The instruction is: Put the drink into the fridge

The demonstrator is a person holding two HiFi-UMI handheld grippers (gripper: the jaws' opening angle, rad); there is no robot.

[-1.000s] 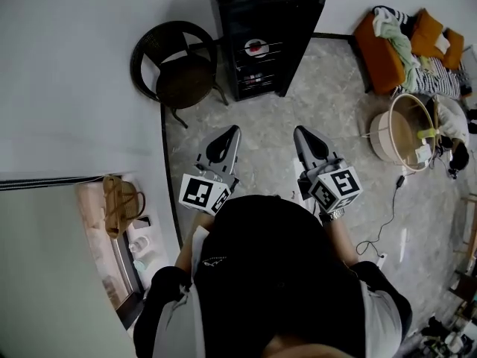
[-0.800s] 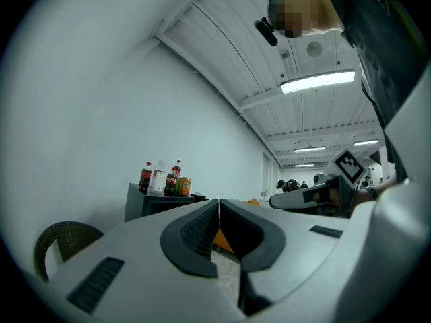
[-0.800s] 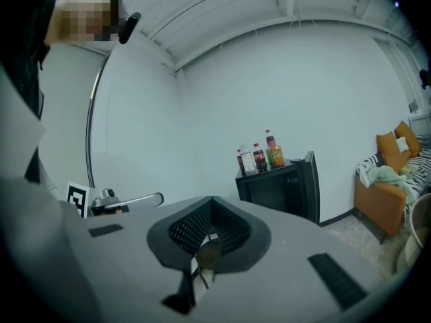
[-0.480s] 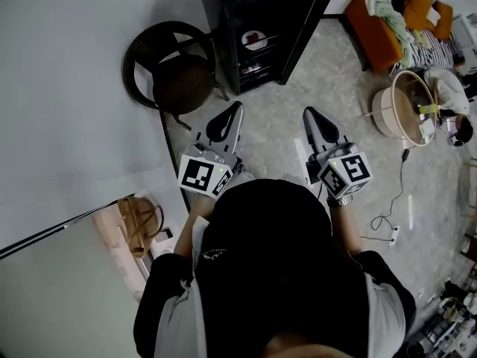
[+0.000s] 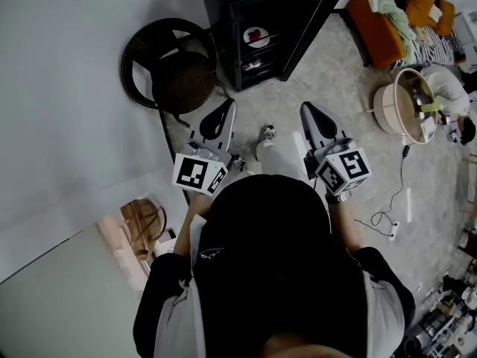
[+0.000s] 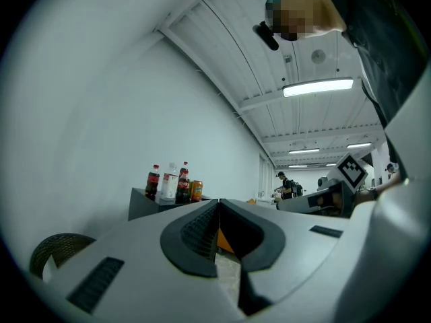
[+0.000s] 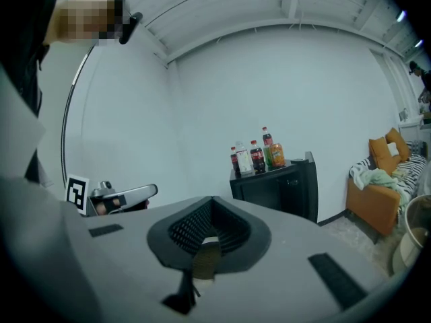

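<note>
**Both grippers clenched and empty, drinks on the cabinet top**

The black cabinet [image 5: 262, 32] stands against the white wall at the top of the head view, its front facing the person. To the right of the cabinet, also against the wall, sits an orange sofa [image 5: 381, 30] with cushions and cloth heaped on it. Just left of the cabinet is a round dark wicker chair [image 5: 174, 71]. Right of the cabinet and farther out from the wall than the sofa, a round pale tub [image 5: 403, 110] rests on the stone-patterned floor.

In front of the cabinet and well apart from it, the left gripper [image 5: 229, 105] and the right gripper [image 5: 306, 108] are held side by side, both pointing toward the cabinet. The left gripper view shows its jaws pressed together with nothing between them; the right gripper view shows the same.

The drinks [image 7: 258, 155], a small cluster of bottles including dark cola and an orange one, stand upright on top of the cabinet, touched by neither gripper.
</note>
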